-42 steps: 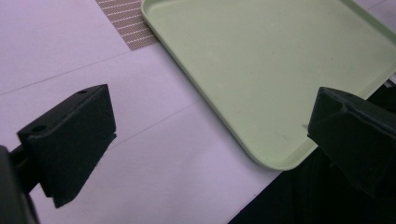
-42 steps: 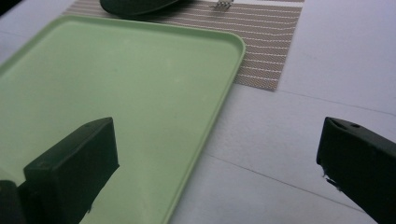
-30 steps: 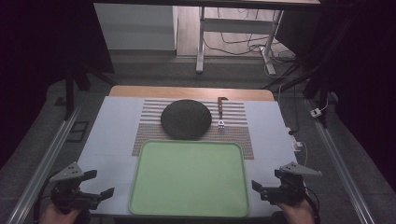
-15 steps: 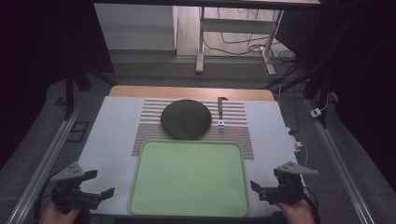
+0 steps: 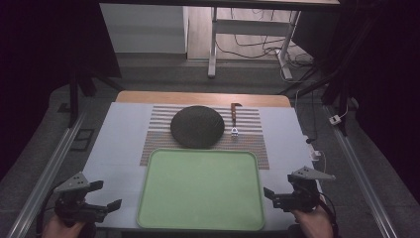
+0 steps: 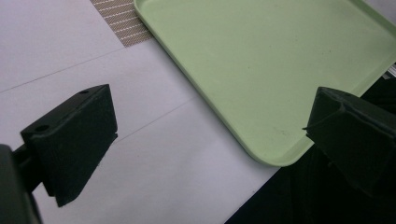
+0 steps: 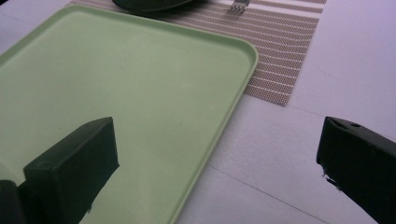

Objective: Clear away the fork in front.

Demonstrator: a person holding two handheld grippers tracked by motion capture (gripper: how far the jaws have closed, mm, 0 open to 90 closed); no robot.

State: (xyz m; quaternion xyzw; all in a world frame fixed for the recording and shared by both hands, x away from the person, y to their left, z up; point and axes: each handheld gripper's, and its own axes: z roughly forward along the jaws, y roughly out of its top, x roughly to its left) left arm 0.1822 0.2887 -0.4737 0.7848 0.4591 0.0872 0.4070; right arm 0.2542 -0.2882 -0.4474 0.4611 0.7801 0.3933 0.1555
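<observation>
Step in hand, by judgement: opening stance, nothing grasped yet; both tools poised at the near corners of the flat pale-green plastic tray (image 5: 200,188), nearest thing to each.

Left gripper (image 5: 99,199): jaws set wide apart, empty, touching nothing; hovering over the white tabletop (image 5: 116,148) just beside the tray's near left corner (image 6: 275,158).

Right gripper (image 5: 275,195): jaws likewise spread wide, empty; one jaw over the tray's right portion, the other over bare table beyond the rim (image 7: 247,70).

Tray: lying flat and bare at the near middle of the table, its far edge overlapping the beige striped woven placemat (image 5: 250,139).

Further back on the placemat: round dark grey plate (image 5: 197,126); beside it, apart, a metal fork with brown wooden handle (image 5: 234,119), tines toward the tray.

Next move, likely: reaching forward past the tray to the plate or the fork, or closing in on the tray's rim; jaws open enough for either.
</observation>
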